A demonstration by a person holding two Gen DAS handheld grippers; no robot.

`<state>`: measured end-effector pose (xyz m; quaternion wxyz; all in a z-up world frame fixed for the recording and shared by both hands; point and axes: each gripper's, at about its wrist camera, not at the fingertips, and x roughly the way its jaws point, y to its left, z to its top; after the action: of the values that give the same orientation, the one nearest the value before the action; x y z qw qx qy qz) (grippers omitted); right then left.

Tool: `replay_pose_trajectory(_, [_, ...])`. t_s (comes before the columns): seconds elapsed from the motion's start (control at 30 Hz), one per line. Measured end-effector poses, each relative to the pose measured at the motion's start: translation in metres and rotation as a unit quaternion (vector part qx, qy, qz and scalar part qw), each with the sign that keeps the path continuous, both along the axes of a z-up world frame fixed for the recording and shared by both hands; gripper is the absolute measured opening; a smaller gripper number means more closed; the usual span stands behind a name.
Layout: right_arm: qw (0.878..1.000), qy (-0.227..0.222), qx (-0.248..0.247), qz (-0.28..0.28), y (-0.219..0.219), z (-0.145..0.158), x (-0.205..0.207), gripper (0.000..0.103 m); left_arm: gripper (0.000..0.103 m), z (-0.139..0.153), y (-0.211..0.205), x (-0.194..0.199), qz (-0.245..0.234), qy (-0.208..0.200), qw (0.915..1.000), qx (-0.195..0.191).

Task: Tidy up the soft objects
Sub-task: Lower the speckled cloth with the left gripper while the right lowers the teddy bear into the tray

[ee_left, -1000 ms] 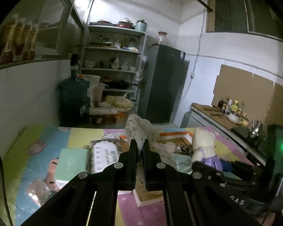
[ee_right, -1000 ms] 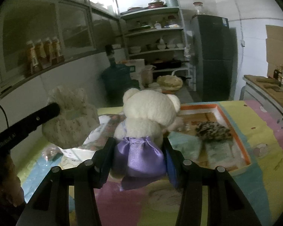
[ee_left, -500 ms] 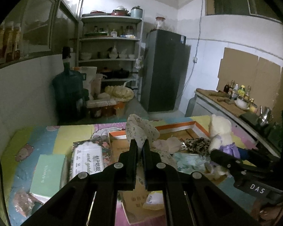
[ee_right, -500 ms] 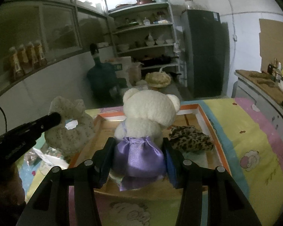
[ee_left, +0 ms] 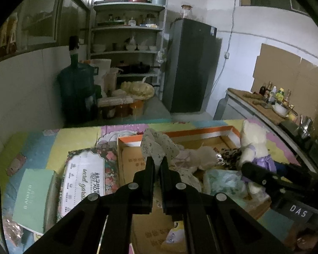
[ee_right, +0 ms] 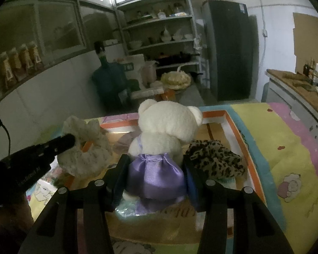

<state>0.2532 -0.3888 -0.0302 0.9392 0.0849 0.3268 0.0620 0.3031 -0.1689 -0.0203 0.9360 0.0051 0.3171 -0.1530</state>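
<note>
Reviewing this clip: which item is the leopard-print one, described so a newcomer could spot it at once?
Find the orange-rimmed cardboard box on the pastel play mat. Inside it, just right of the white teddy bear in a purple skirt, lies the leopard-print fabric piece. It alone has dark spots on tan.

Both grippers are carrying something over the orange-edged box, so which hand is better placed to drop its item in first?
Probably the right. The right gripper holds the white teddy bear over the box, beside the leopard-print piece. The left gripper, jaws shut on the floral cloth, is nearer the box's left edge.
</note>
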Motion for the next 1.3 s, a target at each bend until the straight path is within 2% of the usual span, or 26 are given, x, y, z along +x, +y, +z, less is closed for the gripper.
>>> replay_pose_trajectory(0.37, [1.000,0.028,0.007,0.007,-0.004,-0.020,0.017,0.051,0.005,-0.022,-0.012,0.011,0.002,0.035,0.9991,0.024])
replay_pose_trajectory(0.57, [0.999,0.041,0.013,0.006,-0.006,-0.029,0.024,0.055,0.006,-0.031,-0.013,0.016,0.001,0.053,0.9985,0.016])
replay_pose_trajectory(0.67, [0.999,0.044,0.016,0.007,-0.006,-0.031,0.025,0.057,0.016,-0.031,-0.011,0.017,0.004,0.053,0.9985,0.008])
replay_pose_trajectory(0.73, [0.999,0.044,0.017,0.007,-0.006,-0.031,0.025,0.057,0.035,-0.029,-0.010,0.016,0.005,0.051,0.9987,0.003])
replay_pose_trajectory(0.83, [0.999,0.042,0.018,0.006,-0.006,-0.032,0.024,0.063,0.050,-0.026,-0.007,0.015,0.009,0.044,0.9990,-0.002])
replay_pose_trajectory(0.87, [0.999,0.041,0.018,0.005,-0.005,-0.032,0.024,0.068,0.051,-0.025,-0.006,0.015,0.010,0.042,0.9991,-0.002])
replay_pose_trajectory(0.97, [0.999,0.035,0.018,0.001,-0.007,-0.031,0.023,0.072,0.055,-0.021,-0.004,0.013,0.014,0.035,0.9993,-0.003])
replay_pose_trajectory(1.3, [1.000,0.013,0.018,-0.011,-0.010,-0.021,0.008,0.073,0.060,-0.006,0.002,0.000,0.014,0.014,0.9997,-0.015])
